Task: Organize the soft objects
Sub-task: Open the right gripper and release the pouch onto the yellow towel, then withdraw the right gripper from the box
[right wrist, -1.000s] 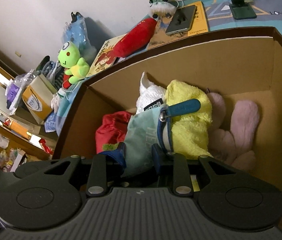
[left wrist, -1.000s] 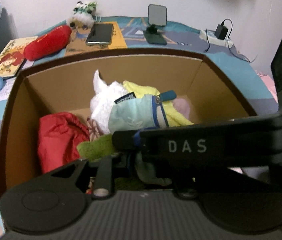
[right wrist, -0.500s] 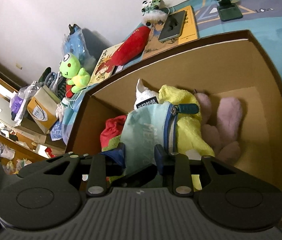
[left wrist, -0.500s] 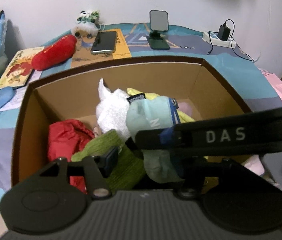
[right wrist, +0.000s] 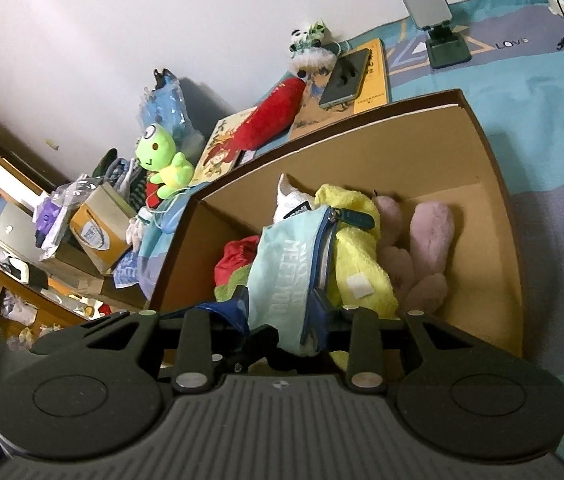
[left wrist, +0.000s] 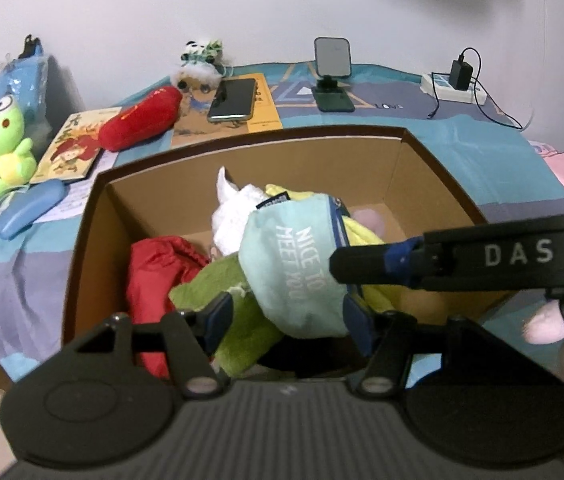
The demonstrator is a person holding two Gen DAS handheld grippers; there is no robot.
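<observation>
A brown cardboard box [left wrist: 434, 168] [right wrist: 494, 184] holds soft things: a red pouch [left wrist: 153, 264], a white plush [left wrist: 233, 212], a yellow plush [right wrist: 358, 248], a pink plush [right wrist: 430, 240] and a green cloth [left wrist: 221, 292]. My right gripper [right wrist: 282, 308] is shut on a light teal zip pouch [right wrist: 286, 264] [left wrist: 294, 272] and holds it above the box. My left gripper [left wrist: 286, 316] is open, its fingers either side of the pouch and green cloth. The right gripper's finger [left wrist: 374, 264] crosses the left wrist view.
On the blue bedspread behind the box lie a red plush [left wrist: 141, 120], a panda toy [left wrist: 199, 60], a phone [left wrist: 233, 100], a phone stand [left wrist: 332, 76], a power strip [left wrist: 454, 88] and books. A green frog plush [left wrist: 1, 144] sits at the left.
Both grippers have risen and drawn back from the box. The teal pouch has lifted with the right gripper. The left gripper has opened wider, off the green cloth.
</observation>
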